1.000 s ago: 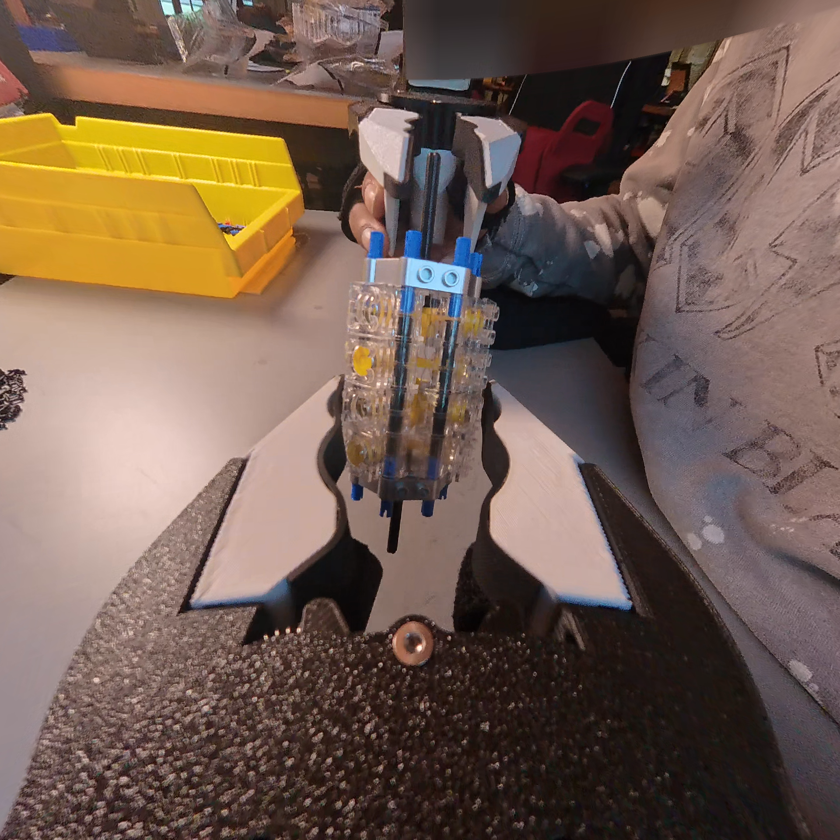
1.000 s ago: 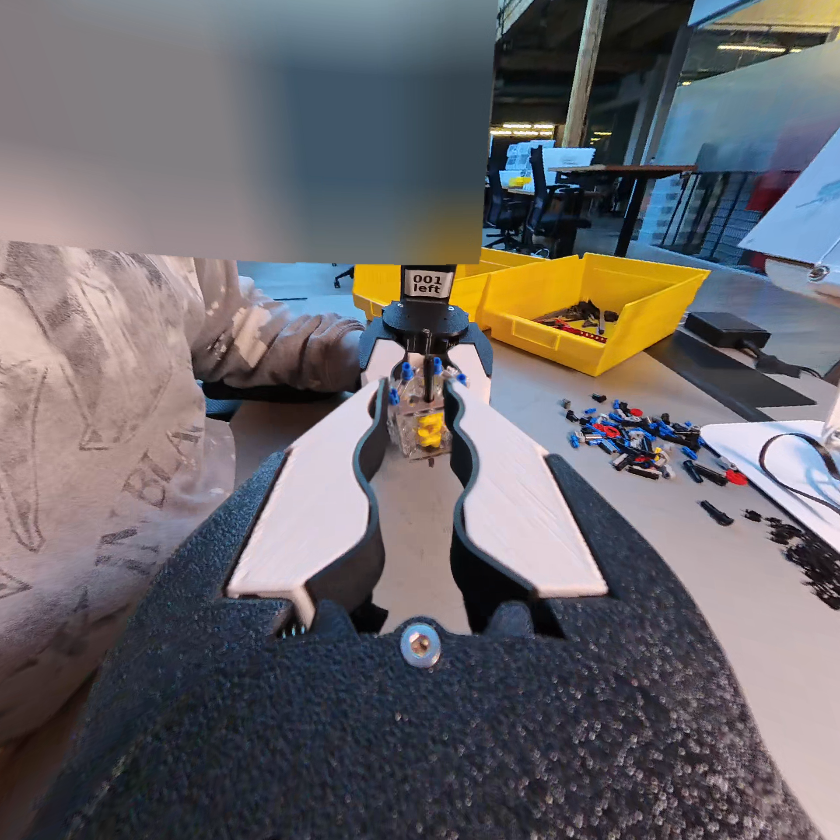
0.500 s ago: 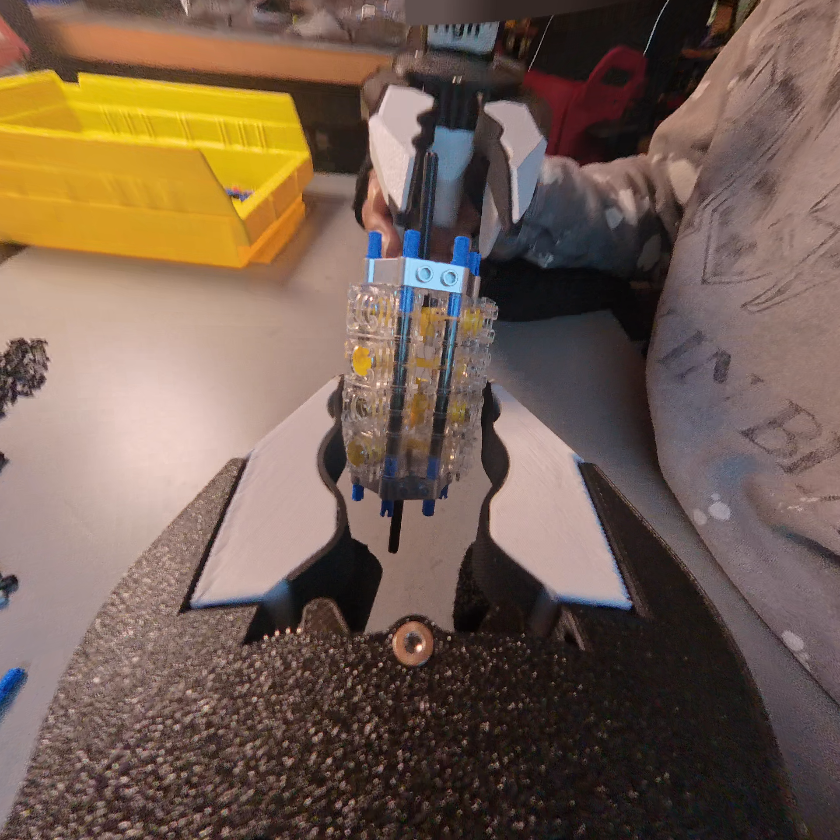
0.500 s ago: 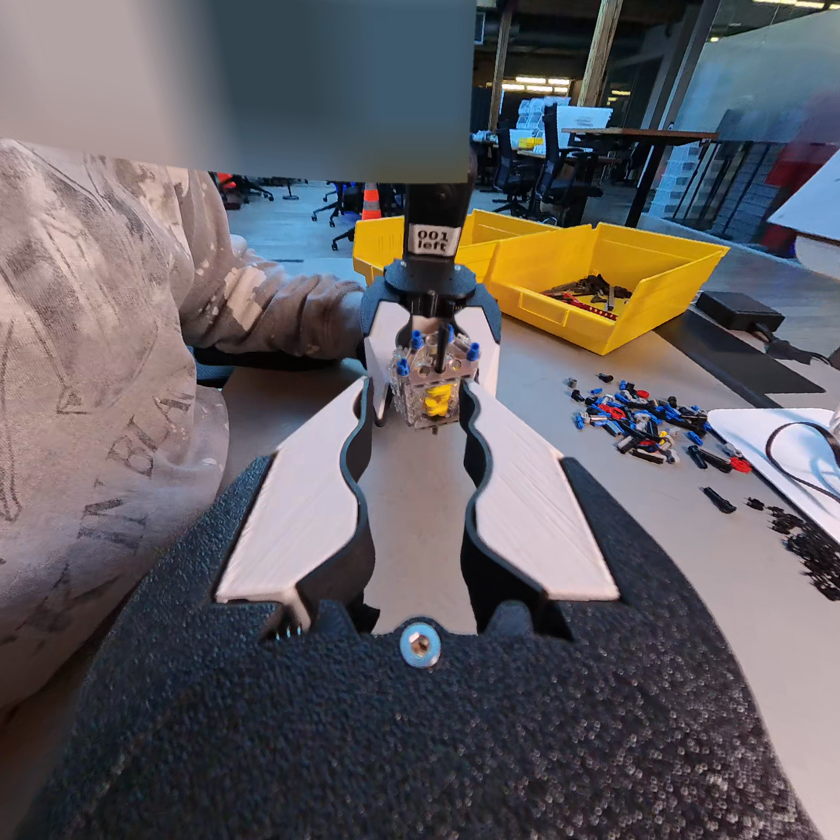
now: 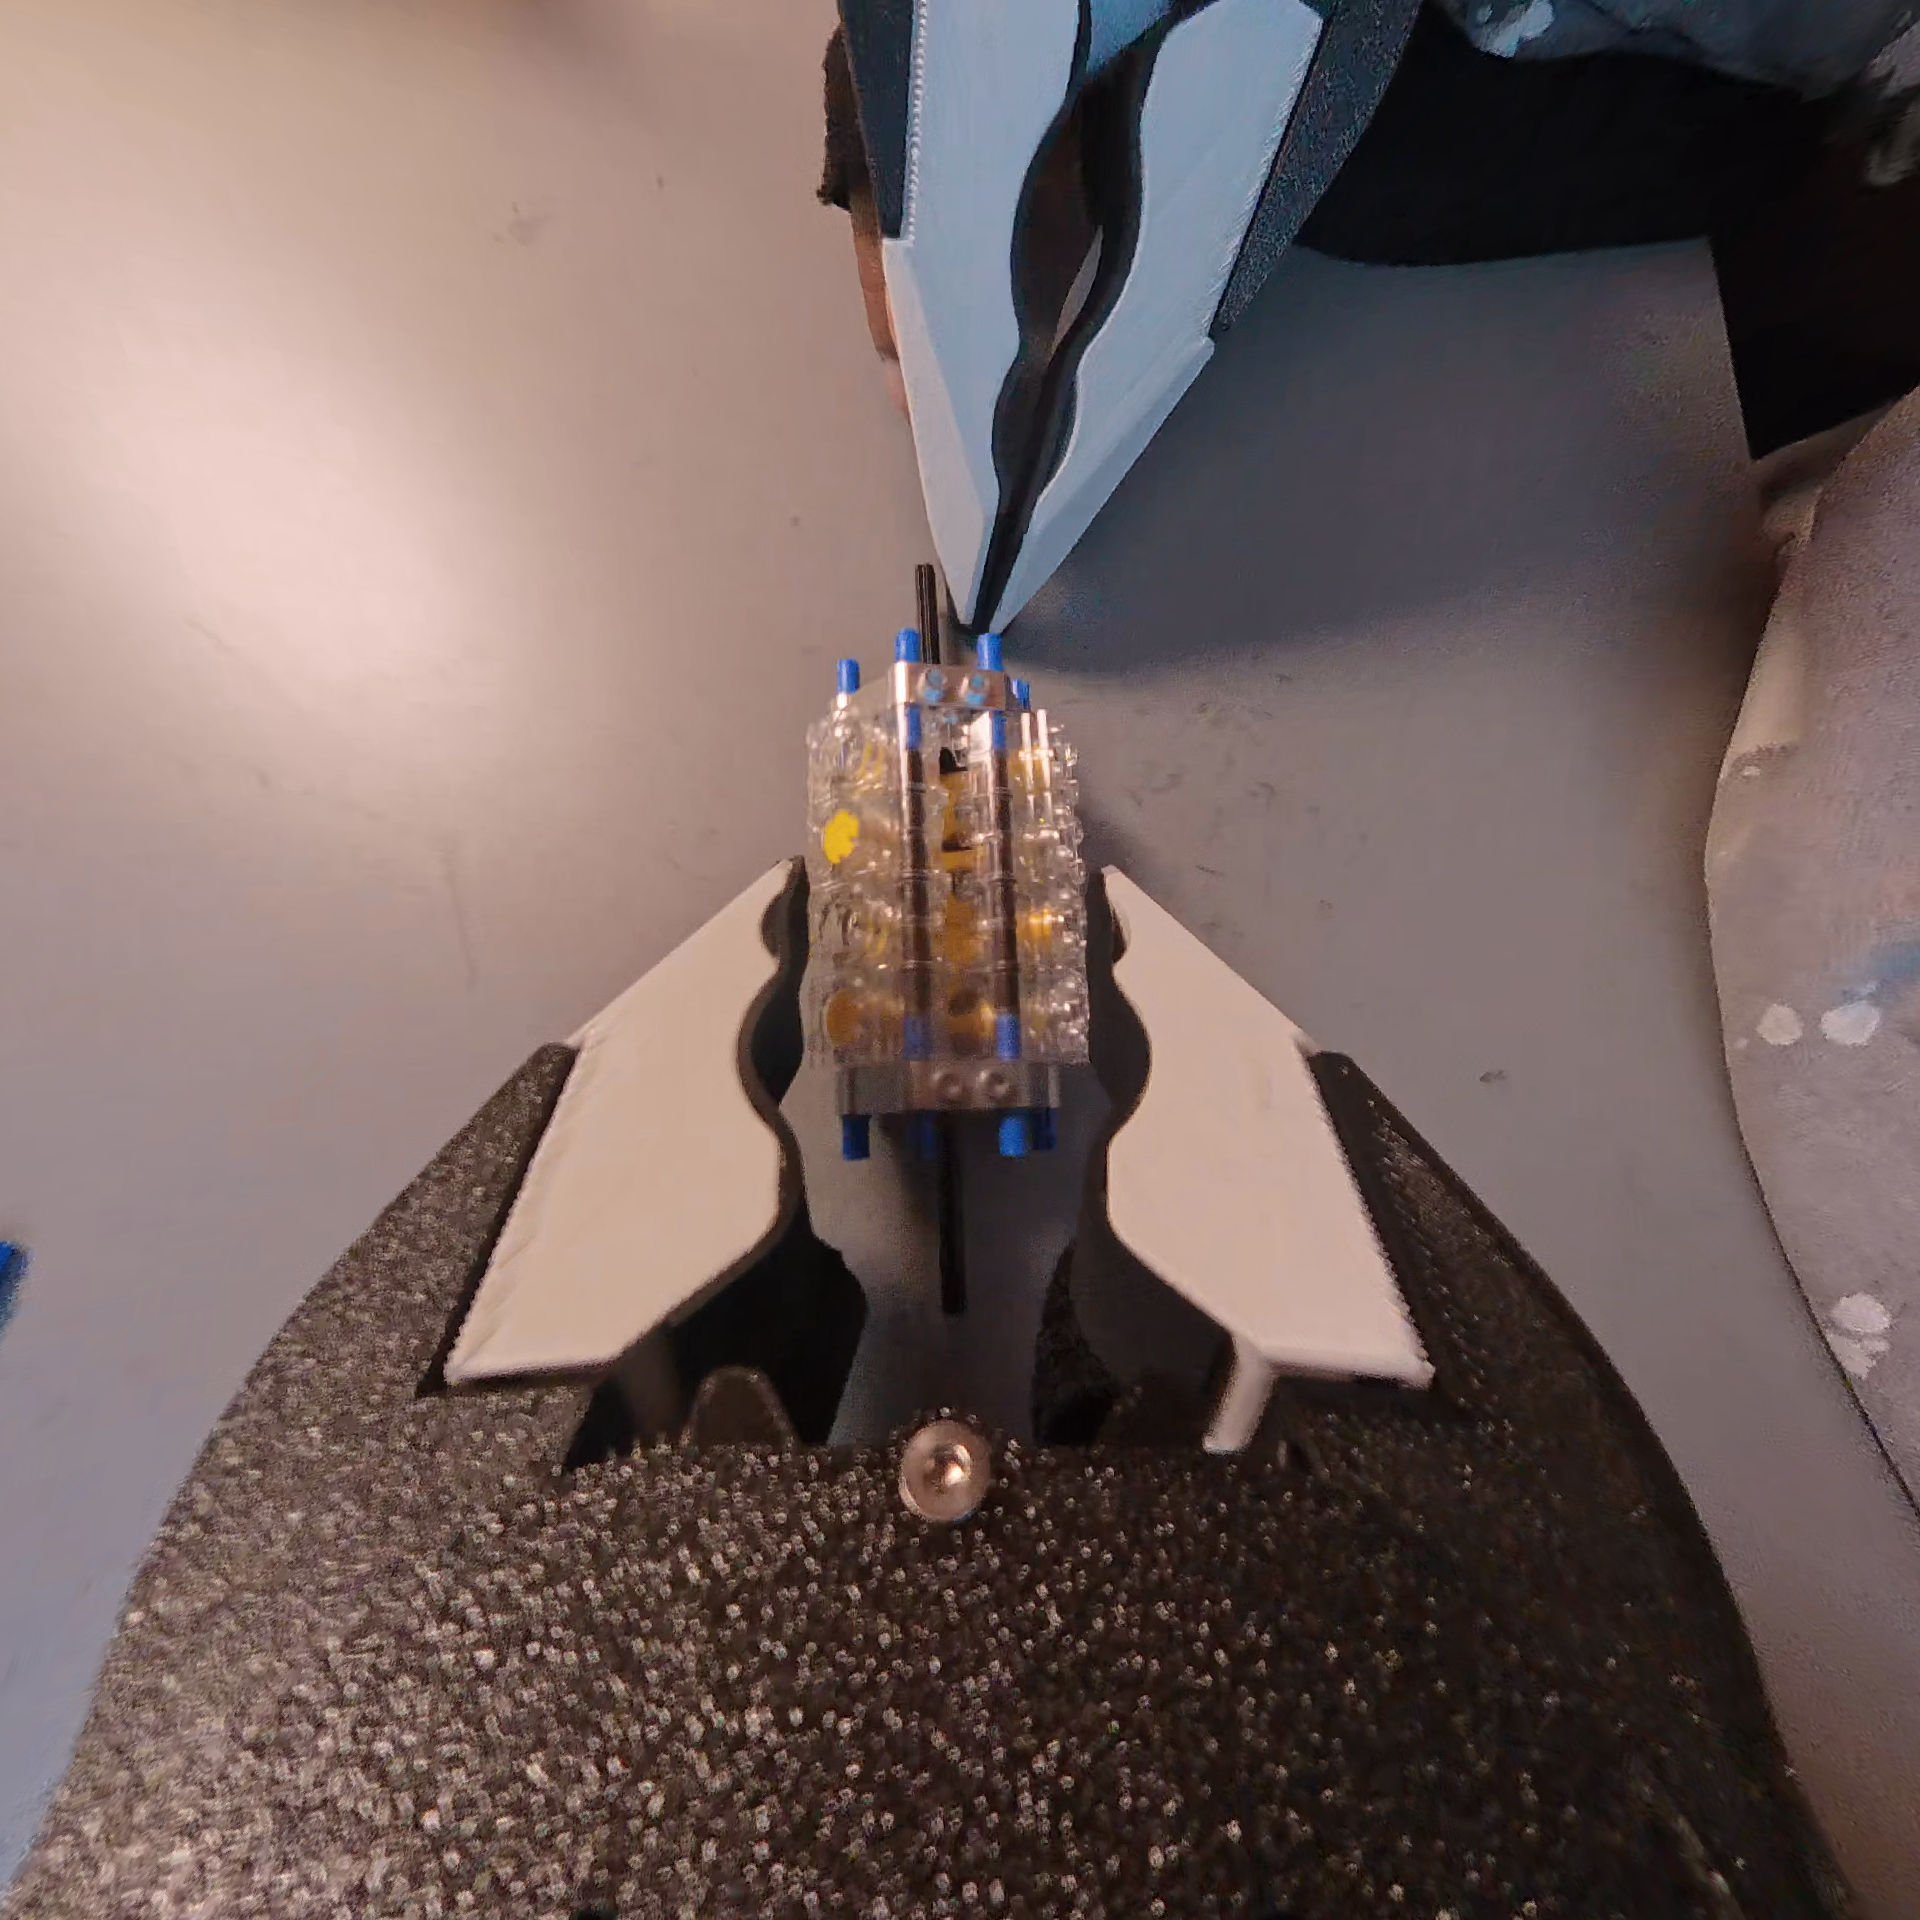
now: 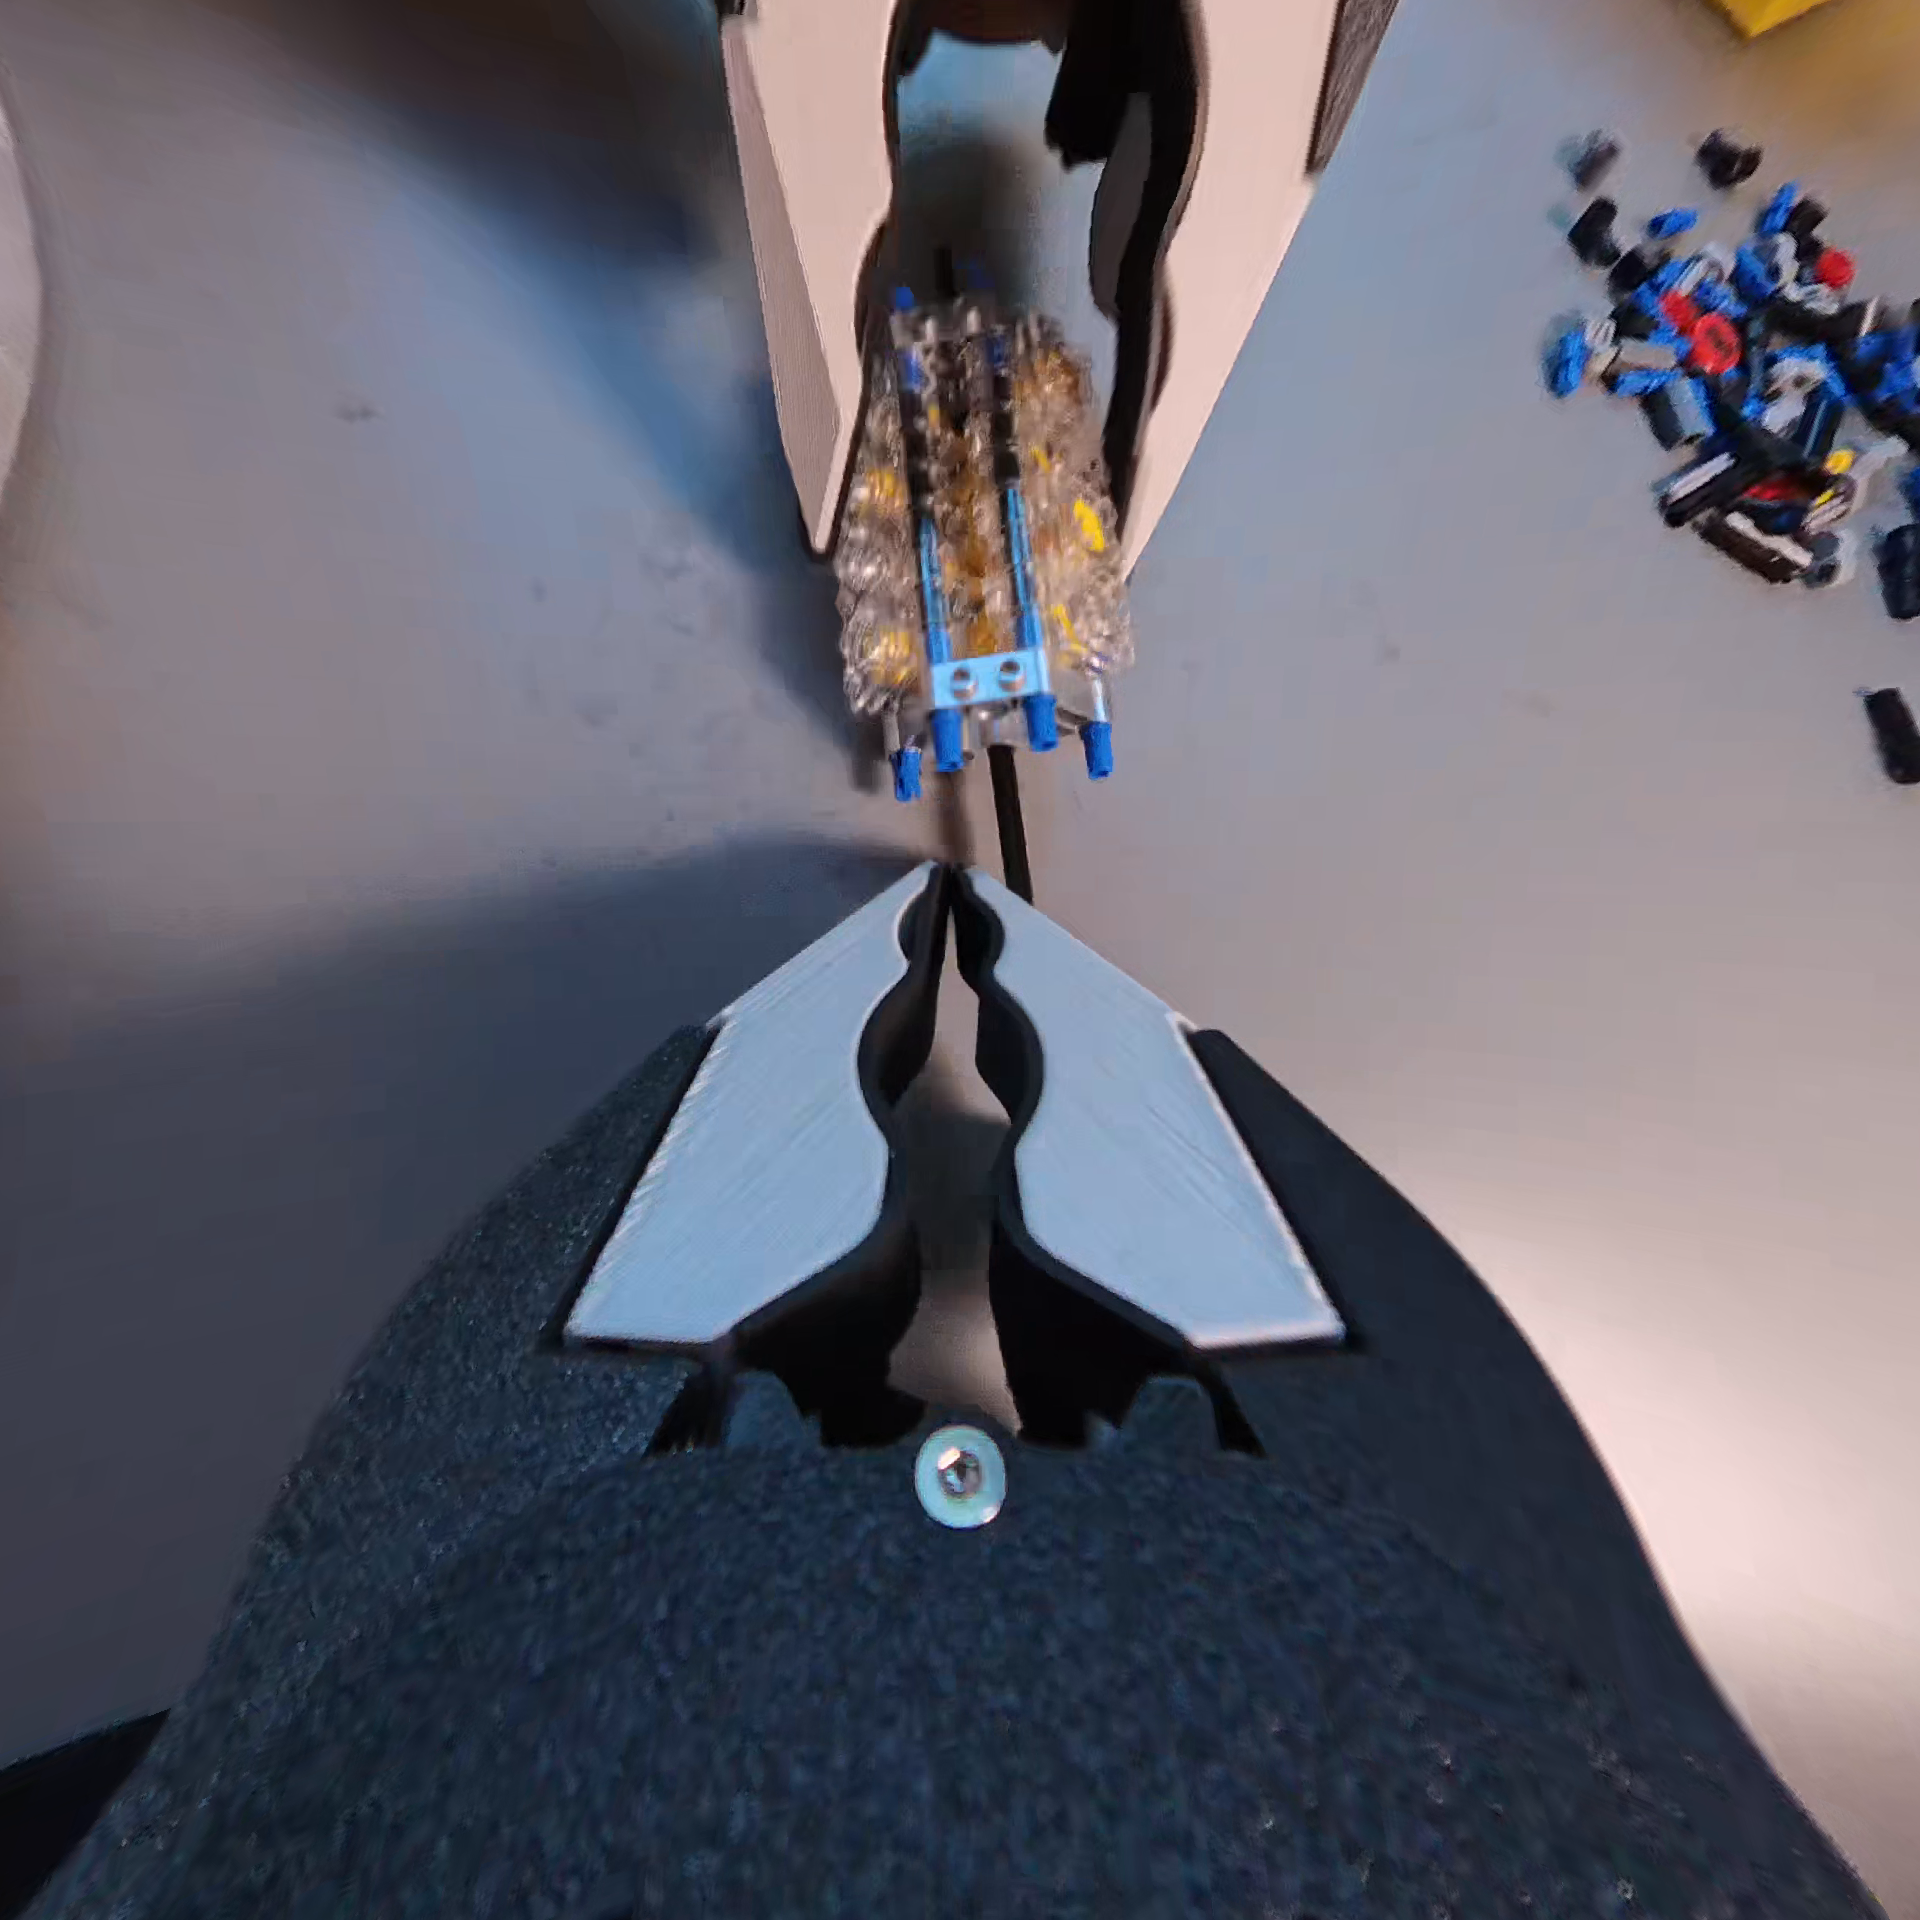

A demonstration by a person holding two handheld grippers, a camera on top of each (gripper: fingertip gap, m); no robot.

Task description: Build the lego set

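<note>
Closest to the lens in the left wrist view, the left hand-held gripper (image 5: 945,935) points down toward the grey tabletop (image 5: 364,520), its two white fingers (image 5: 665,1143) clamped on the sides of a clear brick block (image 5: 940,883). That block is a stack of transparent studded pieces with yellow parts inside, blue pins at both ends, and a thin black axle (image 5: 951,1236) running through its middle and sticking out at each end. The near end of the block sits between the fingers, and the far end reaches out past their tips. Just beyond the block's far end, the right hand-held gripper (image 5: 992,613) comes in from the opposite side, also angled down at the tabletop, with its fingers brought together so the tips meet. Those tips sit just beside the protruding black axle and near one blue pin; whether they touch either cannot be told. In the right wrist view the right hand-held gripper (image 6: 951,873) shows the same closed tips, next to the axle, with the block (image 6: 982,540) beyond. To the right of the block, well apart, lies a loose pile of small blue, black and red parts (image 6: 1745,364).
</note>
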